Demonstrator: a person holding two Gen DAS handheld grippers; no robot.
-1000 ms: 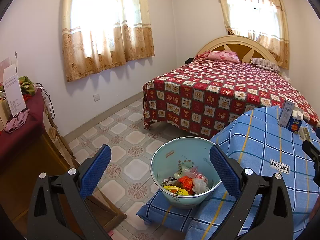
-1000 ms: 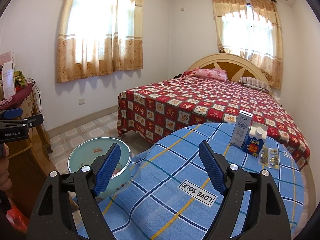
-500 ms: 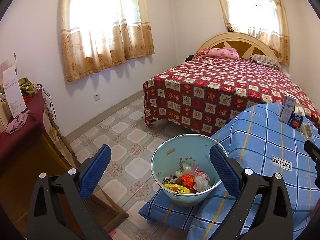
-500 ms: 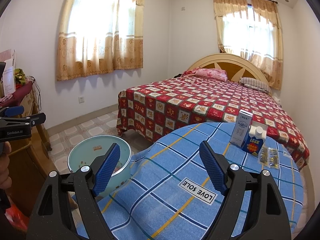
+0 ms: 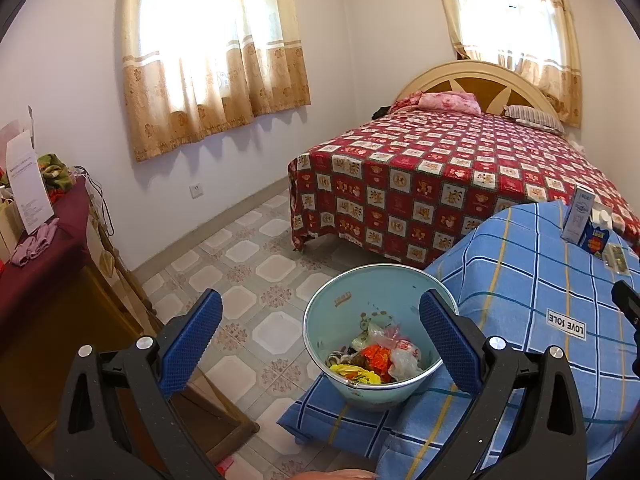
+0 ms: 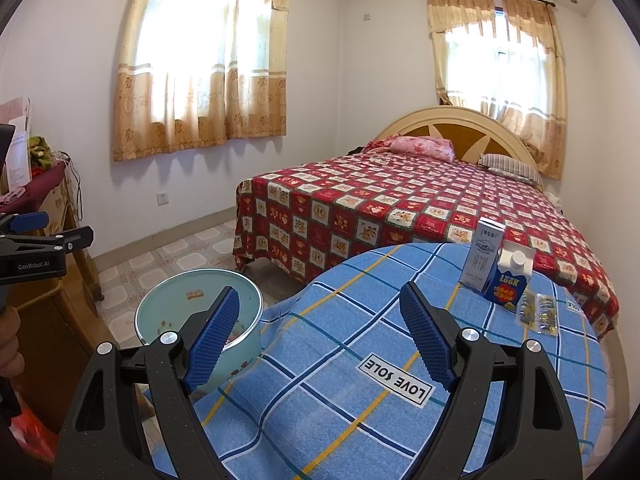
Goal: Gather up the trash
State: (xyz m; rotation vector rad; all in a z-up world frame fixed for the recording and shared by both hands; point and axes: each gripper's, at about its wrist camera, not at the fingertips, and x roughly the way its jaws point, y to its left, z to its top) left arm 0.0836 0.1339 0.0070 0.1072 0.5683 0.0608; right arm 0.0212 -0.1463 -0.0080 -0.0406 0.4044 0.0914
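A pale green trash bin point(image 5: 340, 308) stands on the floor against the blue checked table point(image 5: 520, 280), holding crumpled wrappers point(image 5: 372, 360). It also shows in the right wrist view point(image 6: 168, 308). My left gripper point(image 5: 320, 336) is open and empty, above and in front of the bin. My right gripper point(image 6: 320, 328) is open and empty over the table point(image 6: 320, 380). At the table's far right stand a white milk carton point(image 6: 482, 254), a blue carton point(image 6: 508, 280) and small clear packets point(image 6: 538, 312). The cartons also show in the left wrist view point(image 5: 578, 216).
A bed with a red patterned cover point(image 6: 400, 204) stands behind the table. A wooden cabinet with a dark red cloth point(image 5: 44, 248) and papers is at the left. Tiled floor point(image 5: 248, 260) lies between cabinet, bin and bed. Curtained windows point(image 5: 208, 44) line the walls.
The left gripper view has shifted slightly, bringing the bin a little nearer the centre. The right gripper has barely moved. Both stay open.
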